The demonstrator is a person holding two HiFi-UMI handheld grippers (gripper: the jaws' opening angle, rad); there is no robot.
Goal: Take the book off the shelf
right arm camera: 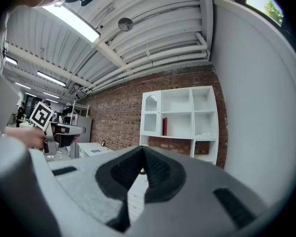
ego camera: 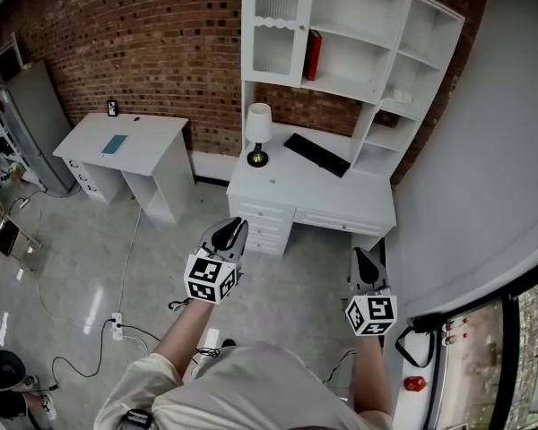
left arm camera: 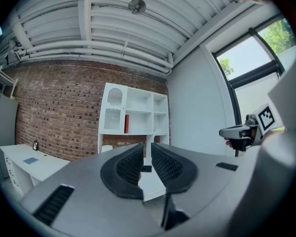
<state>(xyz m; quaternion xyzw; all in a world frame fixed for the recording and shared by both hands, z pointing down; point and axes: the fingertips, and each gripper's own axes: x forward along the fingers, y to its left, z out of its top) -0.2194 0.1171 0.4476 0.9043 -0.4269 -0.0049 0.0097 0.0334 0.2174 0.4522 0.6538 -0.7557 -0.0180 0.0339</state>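
The red book (ego camera: 313,55) stands upright in the white shelf unit (ego camera: 363,61), its long axis vertical and its spine facing the room, at the left wall of the middle compartment. Both tongs are well short of the shelf unit — left gripper (ego camera: 238,225) slightly spread, empty; right gripper (ego camera: 359,254) pressed together, empty.

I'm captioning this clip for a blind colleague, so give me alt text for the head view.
Seen from above, a person holds the left gripper and right gripper over the floor, short of a white desk. A red book stands upright in the white shelf unit on the desk; a lamp and a black keyboard sit on the desktop.
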